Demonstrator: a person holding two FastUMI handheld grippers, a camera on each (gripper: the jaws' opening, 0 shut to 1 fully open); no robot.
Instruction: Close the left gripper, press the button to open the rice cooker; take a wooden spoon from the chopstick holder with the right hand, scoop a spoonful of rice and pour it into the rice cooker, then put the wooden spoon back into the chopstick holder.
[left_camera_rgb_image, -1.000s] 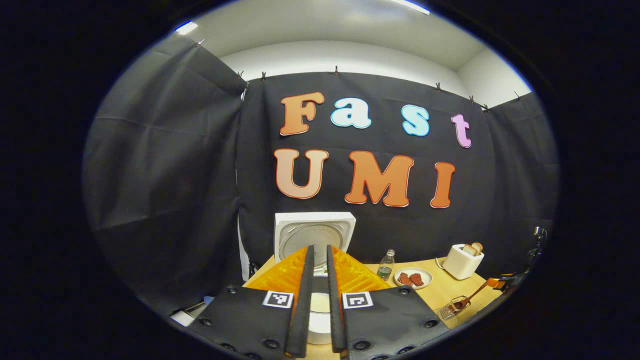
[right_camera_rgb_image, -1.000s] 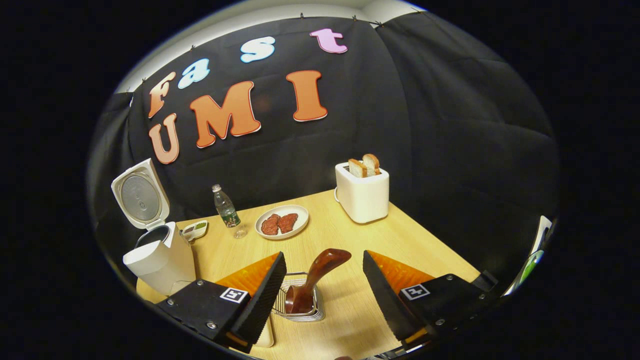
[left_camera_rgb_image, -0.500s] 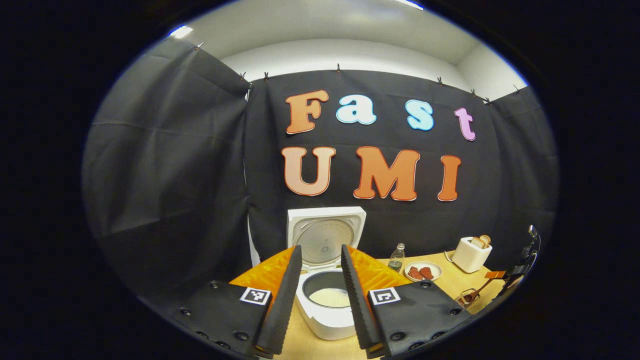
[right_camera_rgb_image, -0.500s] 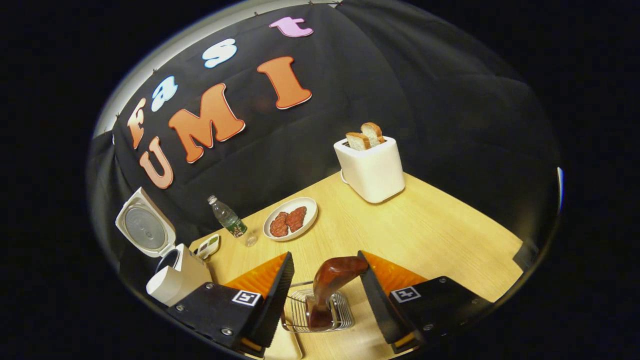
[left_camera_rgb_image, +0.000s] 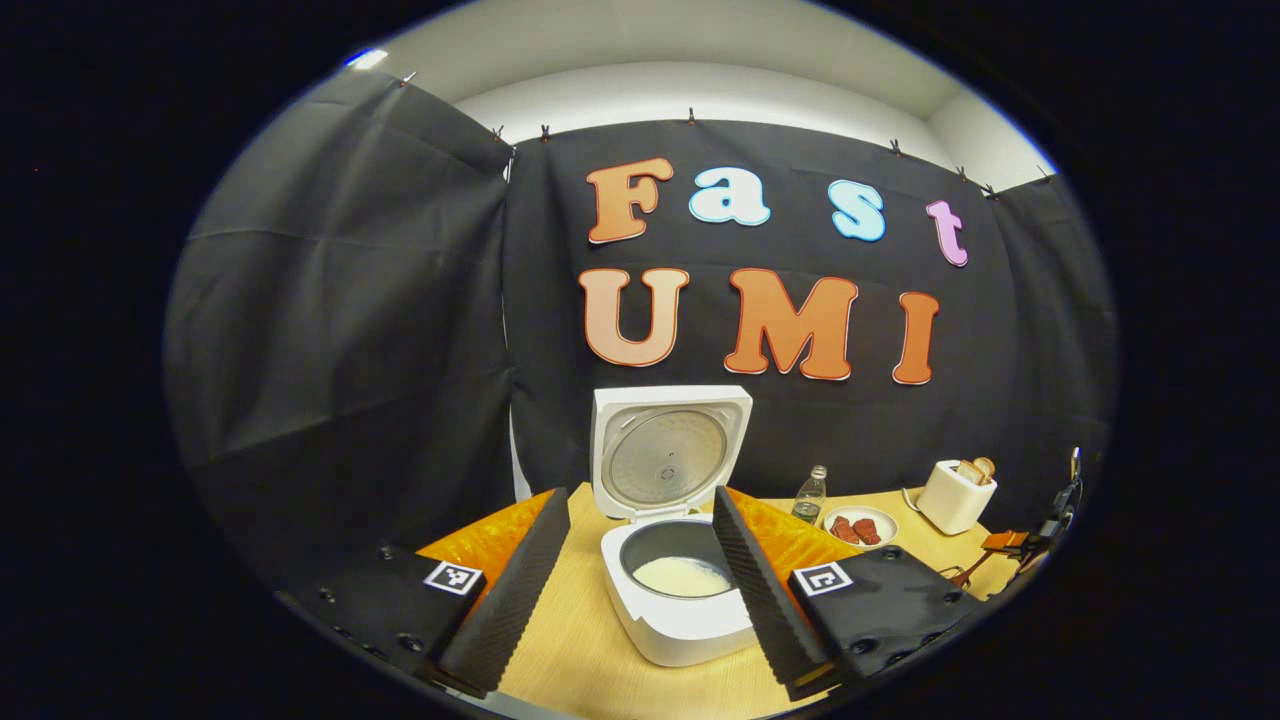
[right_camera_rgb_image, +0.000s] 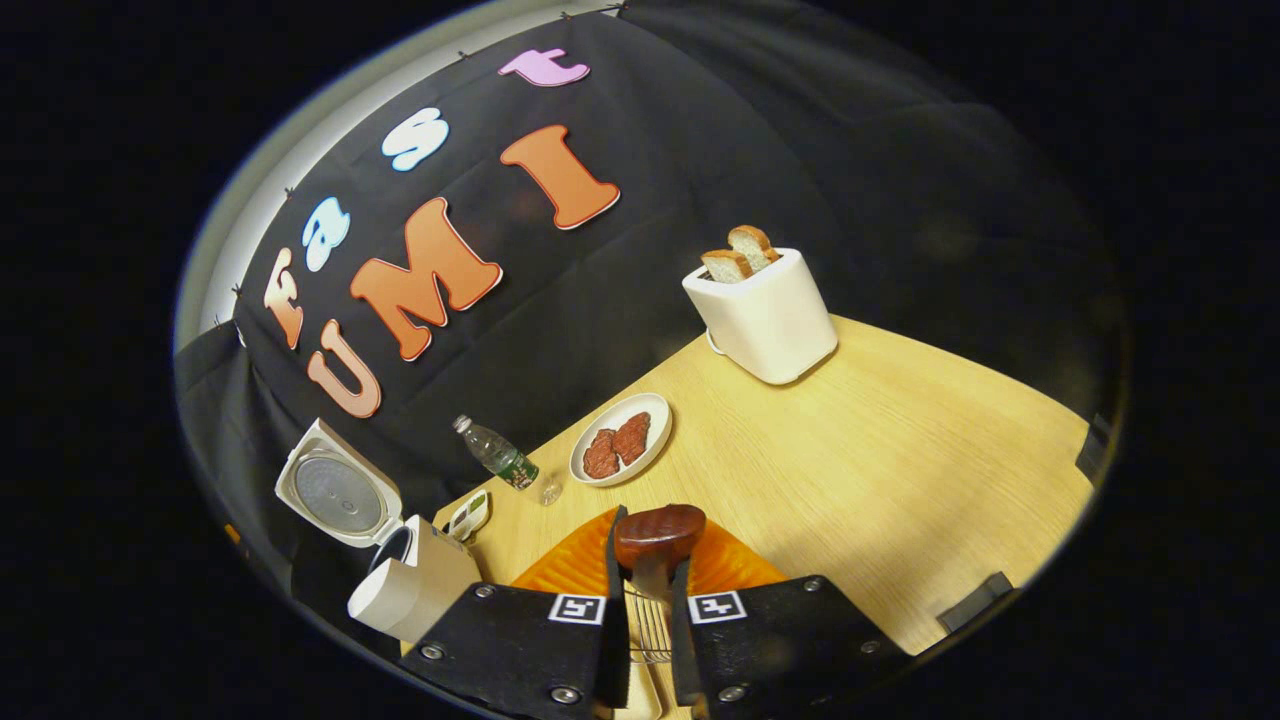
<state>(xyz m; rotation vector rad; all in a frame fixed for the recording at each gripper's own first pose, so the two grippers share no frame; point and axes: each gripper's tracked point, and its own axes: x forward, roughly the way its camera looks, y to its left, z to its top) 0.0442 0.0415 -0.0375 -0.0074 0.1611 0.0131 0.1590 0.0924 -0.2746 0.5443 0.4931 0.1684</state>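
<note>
The white rice cooker (left_camera_rgb_image: 690, 630) stands open on the wooden table (left_camera_rgb_image: 570, 640), its lid (left_camera_rgb_image: 668, 452) upright and white rice (left_camera_rgb_image: 683, 577) in the pot. My left gripper (left_camera_rgb_image: 640, 495) is open just in front of it, one finger on each side of the pot, touching nothing. In the right gripper view my right gripper (right_camera_rgb_image: 650, 570) is shut on the dark wooden spoon (right_camera_rgb_image: 660, 533), whose rounded end sticks out past the fingertips. Below, between the fingers, shows the wire chopstick holder (right_camera_rgb_image: 650, 630). The rice cooker (right_camera_rgb_image: 410, 595) lies far to the left there.
A plastic bottle (right_camera_rgb_image: 497, 458), a plate of red meat (right_camera_rgb_image: 620, 450), a small dish (right_camera_rgb_image: 468, 515) and a white toaster with bread (right_camera_rgb_image: 765, 310) stand along the back of the table (right_camera_rgb_image: 900, 480). Black cloth walls close the booth.
My left gripper has opened and drawn back from the cooker. My right gripper has closed on the spoon's handle over the holder.
</note>
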